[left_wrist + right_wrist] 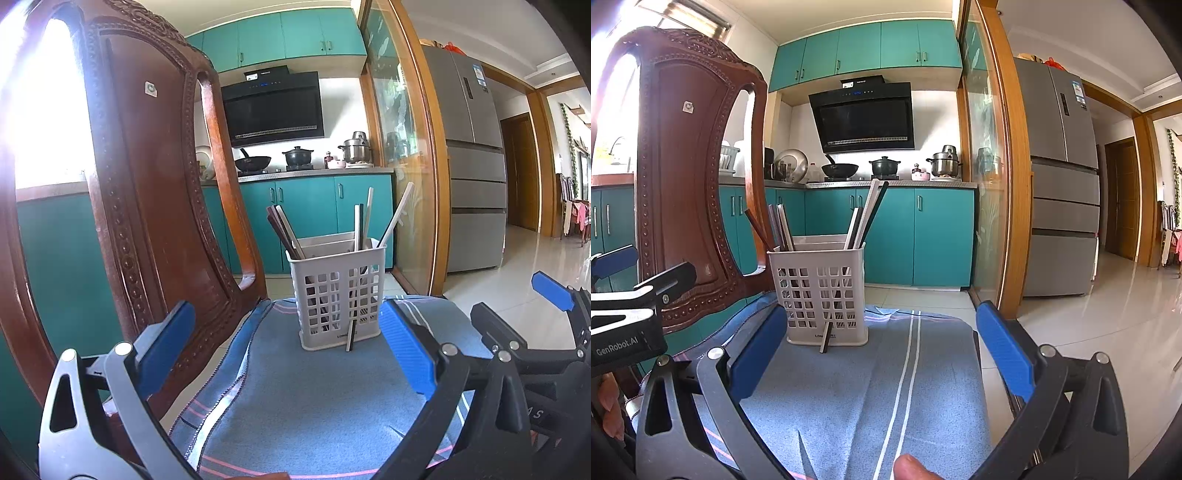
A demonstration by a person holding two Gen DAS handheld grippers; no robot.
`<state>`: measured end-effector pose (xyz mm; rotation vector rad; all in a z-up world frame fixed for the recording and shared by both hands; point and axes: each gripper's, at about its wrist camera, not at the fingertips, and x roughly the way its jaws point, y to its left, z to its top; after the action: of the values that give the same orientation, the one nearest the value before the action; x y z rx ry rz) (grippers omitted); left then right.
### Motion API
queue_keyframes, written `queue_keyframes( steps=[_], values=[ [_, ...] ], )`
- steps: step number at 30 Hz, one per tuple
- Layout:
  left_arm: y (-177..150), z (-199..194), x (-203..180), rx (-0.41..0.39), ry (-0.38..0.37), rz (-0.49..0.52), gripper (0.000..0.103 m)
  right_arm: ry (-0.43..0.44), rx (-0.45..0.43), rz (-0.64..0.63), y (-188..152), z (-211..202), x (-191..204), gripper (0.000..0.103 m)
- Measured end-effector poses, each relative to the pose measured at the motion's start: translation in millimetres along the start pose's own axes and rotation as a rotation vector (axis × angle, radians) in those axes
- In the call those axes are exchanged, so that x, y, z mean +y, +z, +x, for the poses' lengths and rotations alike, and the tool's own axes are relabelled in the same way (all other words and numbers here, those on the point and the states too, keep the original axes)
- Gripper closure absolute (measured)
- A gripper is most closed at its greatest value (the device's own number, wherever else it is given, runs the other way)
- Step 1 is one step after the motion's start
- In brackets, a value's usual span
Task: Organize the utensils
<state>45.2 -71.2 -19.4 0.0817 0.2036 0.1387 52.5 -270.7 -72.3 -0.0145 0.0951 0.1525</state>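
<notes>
On the seat of the carved wooden chair (147, 192), a blue striped towel (849, 398) was spread, probably as a soft working surface for sorting. Toward its far edge stood the white slotted utensil caddy (338, 299), upright, with chopsticks (286, 230) leaning in its compartments, dark ones at the left and pale ones at the right, which suggested sorting by kind. One stray chopstick (351, 334) leaned outside against the caddy's near wall, its tip on the towel; it seemingly needed placing inside. The left gripper (288, 354) hovered near, its jaws wide and empty, framing the caddy. The right gripper (882, 354) hung likewise, jaws wide with nothing between them, the caddy toward its left.
</notes>
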Motion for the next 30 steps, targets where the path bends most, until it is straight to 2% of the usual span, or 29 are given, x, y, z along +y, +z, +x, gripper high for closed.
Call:
queue_keyframes(
  steps=[30],
  values=[
    [-7.5,5.5,-1.5,0.008,0.012,0.02,0.004,-0.011,-0.009,0.018,-1.0,-0.8,-0.2,0.003]
  ],
)
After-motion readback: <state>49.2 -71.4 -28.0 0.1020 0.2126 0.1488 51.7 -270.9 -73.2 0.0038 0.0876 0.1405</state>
